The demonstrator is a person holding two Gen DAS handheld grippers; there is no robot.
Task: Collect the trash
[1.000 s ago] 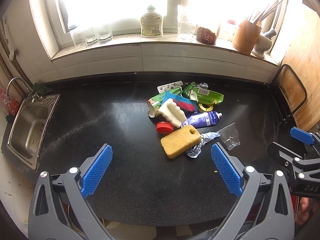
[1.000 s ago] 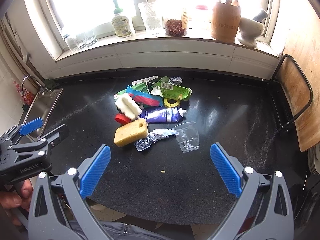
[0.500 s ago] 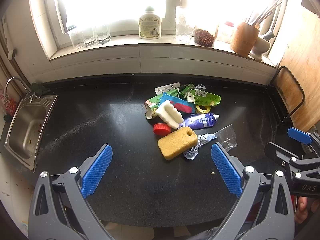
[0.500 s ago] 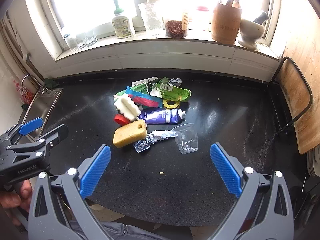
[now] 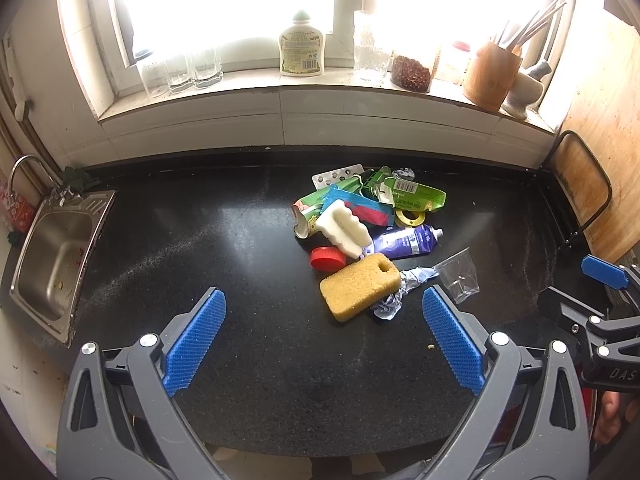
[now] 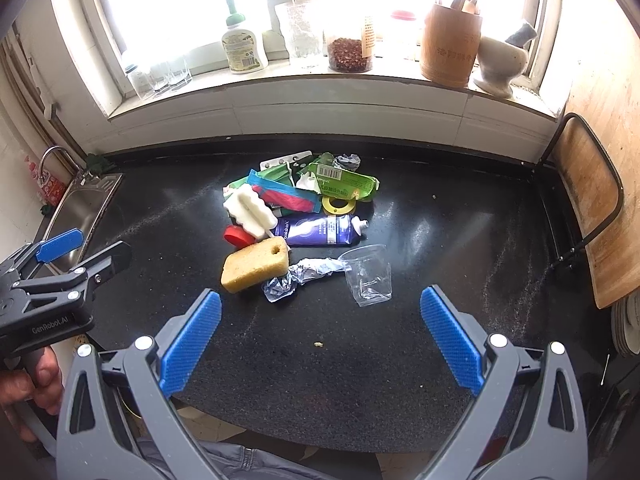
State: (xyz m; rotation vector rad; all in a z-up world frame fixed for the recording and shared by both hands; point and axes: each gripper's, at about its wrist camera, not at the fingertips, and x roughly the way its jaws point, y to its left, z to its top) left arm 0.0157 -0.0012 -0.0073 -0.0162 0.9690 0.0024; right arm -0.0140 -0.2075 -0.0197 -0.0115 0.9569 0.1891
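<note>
Left wrist view: the left gripper hangs over the black counter, jaws spread wide, holding nothing. The right gripper is likewise wide open and empty. The trash pile lies mid-counter, ahead of both. A clear plastic cup lies on its side, empty, beside crumpled foil and a yellow sponge. Behind them sit a purple tube, a red cap and green wrappers. The sink is at the left edge. Bare counter separates the grippers from the pile.
</note>
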